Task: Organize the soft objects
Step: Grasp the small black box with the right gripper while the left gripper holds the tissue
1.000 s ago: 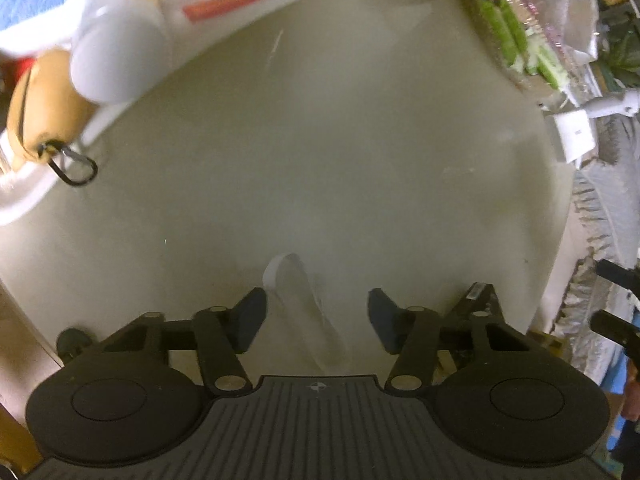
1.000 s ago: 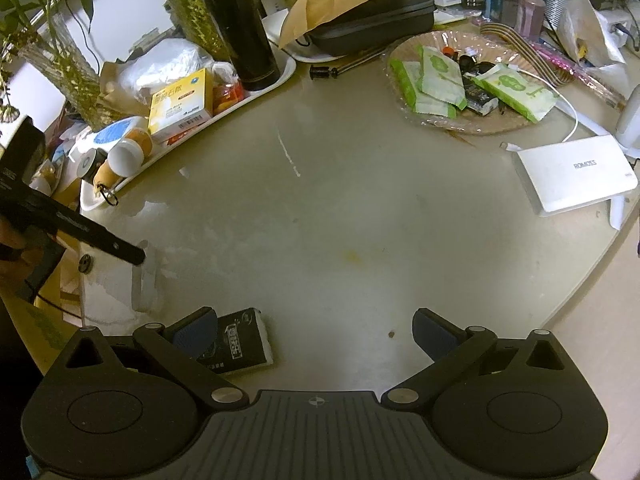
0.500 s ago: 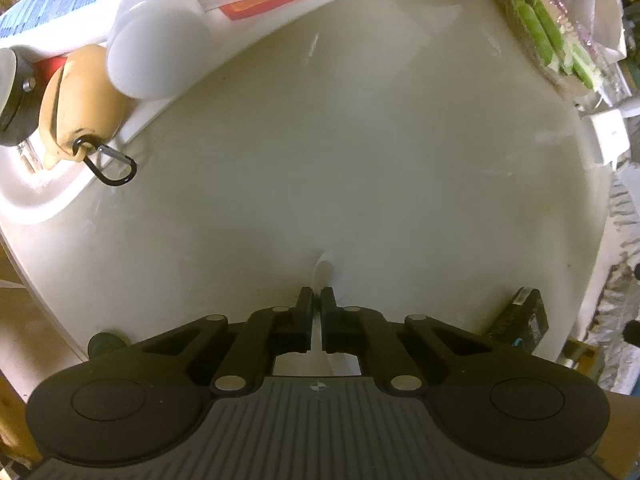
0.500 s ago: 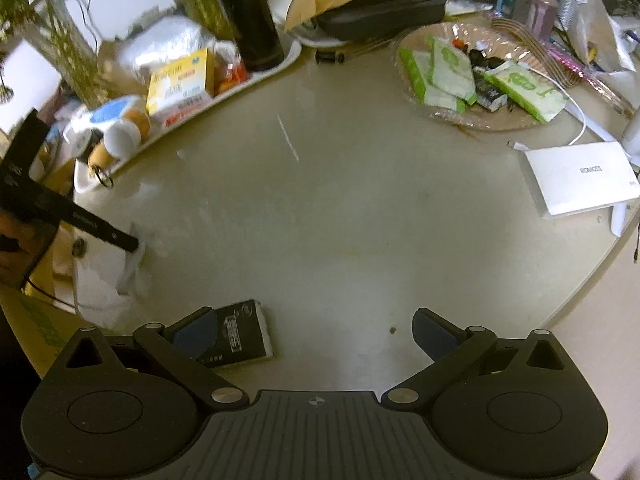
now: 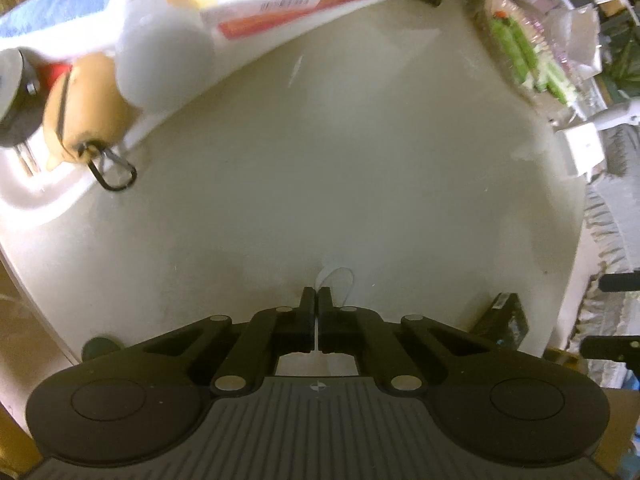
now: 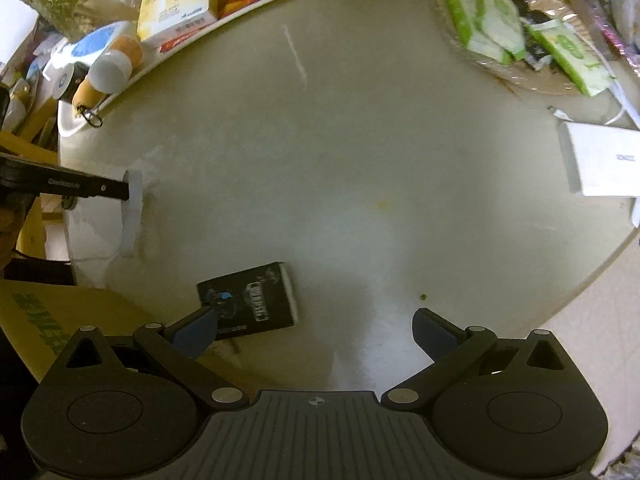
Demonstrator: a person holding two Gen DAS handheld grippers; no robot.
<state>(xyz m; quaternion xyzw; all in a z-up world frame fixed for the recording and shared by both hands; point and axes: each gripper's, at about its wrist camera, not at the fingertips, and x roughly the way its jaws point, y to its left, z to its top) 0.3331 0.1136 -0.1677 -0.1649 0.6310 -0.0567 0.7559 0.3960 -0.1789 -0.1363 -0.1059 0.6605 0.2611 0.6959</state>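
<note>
My left gripper (image 5: pixel 318 300) is shut on a thin white tissue (image 5: pixel 336 284), whose edge pokes out past the fingertips. In the right wrist view the left gripper (image 6: pixel 124 190) holds the tissue (image 6: pixel 134 216) hanging above the table's left edge. My right gripper (image 6: pixel 314 330) is open and empty over the near table edge. A black tissue pack (image 6: pixel 248 300) lies flat just beyond its left finger (image 6: pixel 196 330). The pack also shows in the left wrist view (image 5: pixel 504 320). Green and white tissue packs (image 6: pixel 492 24) lie in a clear dish (image 6: pixel 540 80) at the far right.
A round beige table (image 6: pixel 360 140) carries a long white tray (image 6: pixel 168 56) at the far left with a yellow box (image 6: pixel 176 8), bottles and a carabiner (image 5: pixel 112 172). A white box (image 6: pixel 604 164) lies at the right edge. A cardboard box (image 6: pixel 48 320) stands below left.
My left gripper closed on the white tissue and lifted it off the table. The right gripper moved slightly forward over the black pack and stays open.
</note>
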